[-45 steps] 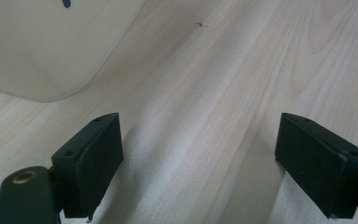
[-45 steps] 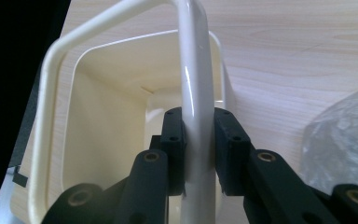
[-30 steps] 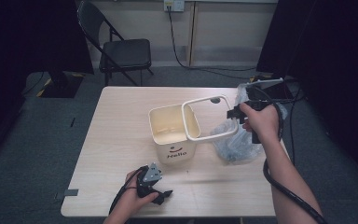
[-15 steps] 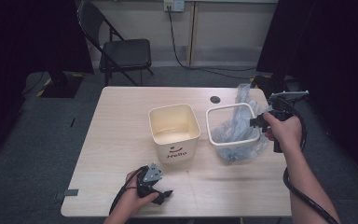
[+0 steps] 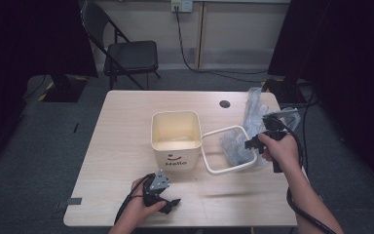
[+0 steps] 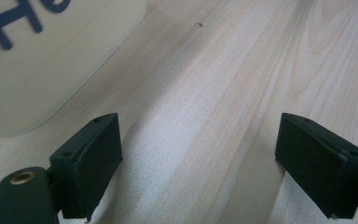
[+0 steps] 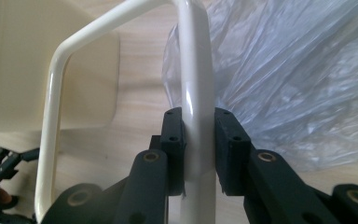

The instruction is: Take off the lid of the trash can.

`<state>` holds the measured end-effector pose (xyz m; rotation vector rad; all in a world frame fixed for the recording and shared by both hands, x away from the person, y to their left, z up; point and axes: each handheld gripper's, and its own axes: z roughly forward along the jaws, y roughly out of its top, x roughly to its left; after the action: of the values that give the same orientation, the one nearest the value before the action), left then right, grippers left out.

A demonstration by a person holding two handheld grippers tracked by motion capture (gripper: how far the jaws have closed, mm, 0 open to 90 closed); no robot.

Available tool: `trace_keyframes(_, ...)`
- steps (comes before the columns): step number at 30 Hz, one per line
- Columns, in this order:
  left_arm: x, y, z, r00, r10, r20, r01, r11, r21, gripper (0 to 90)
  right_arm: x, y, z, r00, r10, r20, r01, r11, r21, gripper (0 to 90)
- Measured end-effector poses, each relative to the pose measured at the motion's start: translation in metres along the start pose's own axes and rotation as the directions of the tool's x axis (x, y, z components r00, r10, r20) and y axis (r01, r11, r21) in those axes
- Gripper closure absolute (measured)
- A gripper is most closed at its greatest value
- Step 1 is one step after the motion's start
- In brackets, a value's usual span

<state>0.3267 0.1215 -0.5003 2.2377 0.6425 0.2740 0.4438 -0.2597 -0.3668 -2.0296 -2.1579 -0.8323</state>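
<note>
We have the right gripper [image 7: 199, 140] clamped on one side of the cream frame ring [image 5: 226, 149], which hangs tilted out from the jaws toward the cream bin [image 5: 176, 138], with the crumpled clear plastic bag [image 5: 246, 134] just behind and beside the jaws. The left gripper [image 6: 198, 154] rests low over the table [image 5: 126, 122] with its jaws spread wide and nothing between them. The bin's "Hello" wall stands just ahead of its jaws.
</note>
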Motion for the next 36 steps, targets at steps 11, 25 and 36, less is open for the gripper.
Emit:
trace_keyframes(11, 0.000, 0.000, 0.000, 1.0000, -0.002, 0.000, 0.002, 1.0000, -0.002, 13.8, -0.004, -0.026, 0.014, 0.9990, -0.044, 0.003, 0.044, 0.999, 0.031, 75.5)
trace_keyframes(25, 0.000, 0.000, 0.000, 1.0000, -0.004, 0.000, 0.004, 1.0000, -0.002, 13.8, -0.001, -0.045, 0.034, 0.9945, -0.104, 0.002, 0.103, 0.987, 0.120, 74.6)
trace_keyframes(36, 0.000, 0.000, 0.000, 1.0000, -0.003, 0.000, 0.003, 1.0000, -0.002, 13.8, -0.006, -0.046, 0.032, 0.9950, -0.100, 0.005, 0.099, 0.990, 0.097, 62.3)
